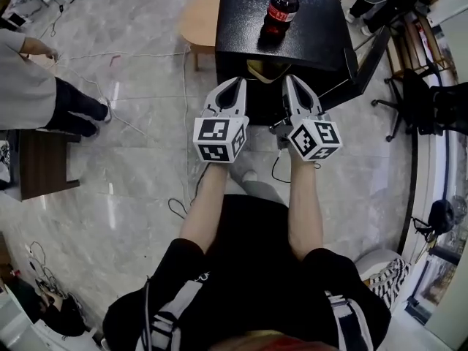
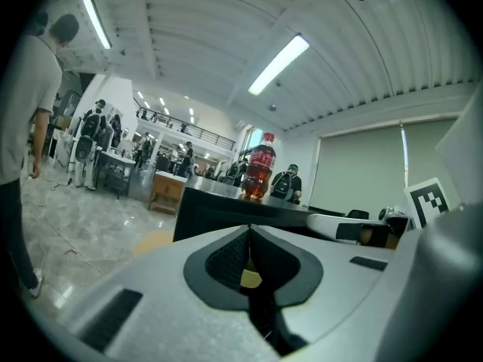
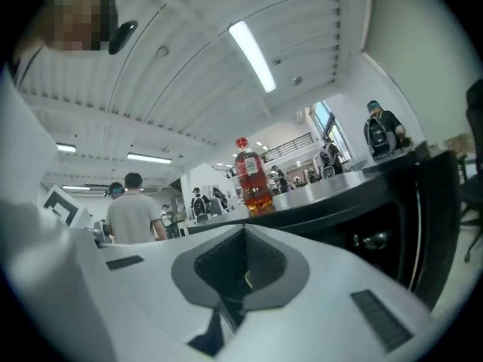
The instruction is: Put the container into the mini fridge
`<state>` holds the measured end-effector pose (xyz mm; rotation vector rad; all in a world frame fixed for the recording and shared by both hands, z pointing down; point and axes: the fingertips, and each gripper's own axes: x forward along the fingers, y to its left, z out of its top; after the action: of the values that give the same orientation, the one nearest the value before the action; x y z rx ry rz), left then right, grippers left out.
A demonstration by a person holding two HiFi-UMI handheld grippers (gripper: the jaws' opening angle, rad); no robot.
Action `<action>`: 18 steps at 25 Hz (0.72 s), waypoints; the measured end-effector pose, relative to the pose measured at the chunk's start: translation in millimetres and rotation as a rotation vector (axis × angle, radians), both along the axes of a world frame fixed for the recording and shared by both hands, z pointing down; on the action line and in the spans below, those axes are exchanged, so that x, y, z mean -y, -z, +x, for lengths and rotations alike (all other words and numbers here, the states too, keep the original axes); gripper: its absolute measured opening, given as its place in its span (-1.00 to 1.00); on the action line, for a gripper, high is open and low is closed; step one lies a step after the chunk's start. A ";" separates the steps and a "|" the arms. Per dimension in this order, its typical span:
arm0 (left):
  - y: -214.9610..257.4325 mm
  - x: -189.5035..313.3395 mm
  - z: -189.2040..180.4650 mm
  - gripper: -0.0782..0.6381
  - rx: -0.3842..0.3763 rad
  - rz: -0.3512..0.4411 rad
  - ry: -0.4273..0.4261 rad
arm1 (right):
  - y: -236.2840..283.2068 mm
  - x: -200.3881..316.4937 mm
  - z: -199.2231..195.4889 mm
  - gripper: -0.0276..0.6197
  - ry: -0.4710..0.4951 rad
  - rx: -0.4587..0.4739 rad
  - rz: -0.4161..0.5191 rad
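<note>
A cola bottle with a red cap (image 1: 281, 9) stands upright on top of the black mini fridge (image 1: 252, 28). It also shows in the left gripper view (image 2: 259, 167) and the right gripper view (image 3: 250, 176). The fridge door (image 1: 363, 63) hangs open toward the right. My left gripper (image 1: 240, 82) and right gripper (image 1: 287, 80) are side by side just in front of the fridge, below the bottle. On both grippers the jaws are pressed together, left gripper (image 2: 249, 236) and right gripper (image 3: 244, 236), with nothing held. A tan shape (image 1: 257, 69) between the tips is unclear.
A round wooden stool (image 1: 199, 19) stands left of the fridge. A person (image 1: 33, 90) is at the far left beside a dark bench (image 1: 42, 164). Cables (image 1: 139, 54) trail over the marble floor. An office chair (image 1: 420, 101) and clutter fill the right side.
</note>
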<state>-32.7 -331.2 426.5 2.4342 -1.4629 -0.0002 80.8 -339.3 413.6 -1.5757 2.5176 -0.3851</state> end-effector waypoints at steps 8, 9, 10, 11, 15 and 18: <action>23.6 -12.2 28.3 -0.75 0.006 0.068 -0.046 | 15.4 -19.8 32.7 -0.88 -0.085 -0.110 0.006; 27.1 -13.3 30.4 -0.75 0.007 0.076 -0.051 | 18.4 -21.9 34.2 -0.88 -0.087 -0.118 0.013; 30.5 -13.8 32.2 -0.75 0.009 0.083 -0.054 | 21.5 -23.3 35.2 -0.88 -0.087 -0.124 0.021; 33.4 -14.2 33.7 -0.75 0.011 0.089 -0.057 | 24.1 -24.1 35.8 -0.88 -0.088 -0.131 0.028; 39.8 -17.1 36.8 -0.75 0.020 0.107 -0.066 | 31.3 -27.1 36.0 -0.88 -0.085 -0.136 0.049; 41.8 -19.8 35.1 -0.75 0.023 0.114 -0.062 | 34.1 -29.1 34.0 -0.88 -0.078 -0.140 0.059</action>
<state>2.4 -311.4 384.7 2.5778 -1.4327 -0.0435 114.8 -310.2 379.4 -1.7289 2.5316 -0.1957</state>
